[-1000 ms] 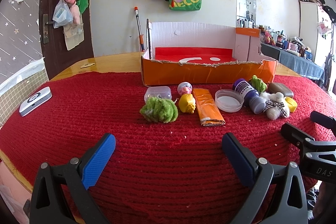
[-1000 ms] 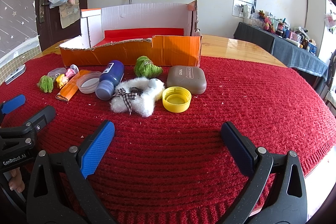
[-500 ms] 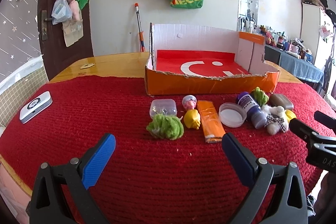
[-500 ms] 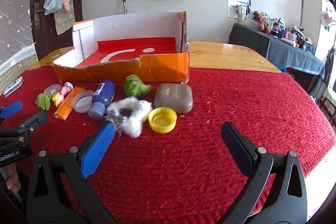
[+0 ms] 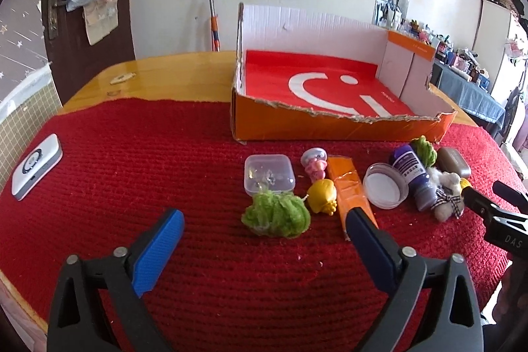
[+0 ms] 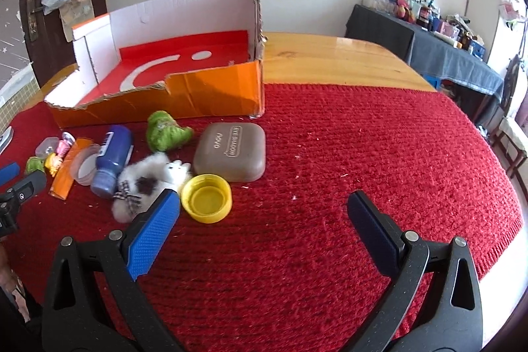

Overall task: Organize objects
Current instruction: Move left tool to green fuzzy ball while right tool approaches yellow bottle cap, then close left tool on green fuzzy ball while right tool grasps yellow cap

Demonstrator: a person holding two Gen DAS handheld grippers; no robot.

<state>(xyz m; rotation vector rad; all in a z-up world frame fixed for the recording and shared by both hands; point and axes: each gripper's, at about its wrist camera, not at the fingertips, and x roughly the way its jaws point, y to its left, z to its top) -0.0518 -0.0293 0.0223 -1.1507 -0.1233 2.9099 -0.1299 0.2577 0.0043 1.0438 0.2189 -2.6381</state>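
Currently, both grippers are released, jaws spread wide above the red knitted cloth (image 6: 330, 154) and holding nothing. The left gripper (image 5: 264, 225) has the green fuzzy ball (image 5: 277, 216) just ahead between its fingers; past it lie the yellow toy (image 5: 323, 200), clear plastic case (image 5: 269, 175), pink figure (image 5: 314, 162) and orange packet (image 5: 349, 183). The right gripper (image 6: 264, 207) has the yellow cap (image 6: 207, 197) beside its left finger, touching the white plush (image 6: 148, 180). Beyond sit the brown eye-shadow case (image 6: 231, 152), blue bottle (image 6: 112, 154) and green plush (image 6: 165, 134). Farthest stands the orange cardboard box (image 6: 211, 94), open-topped.
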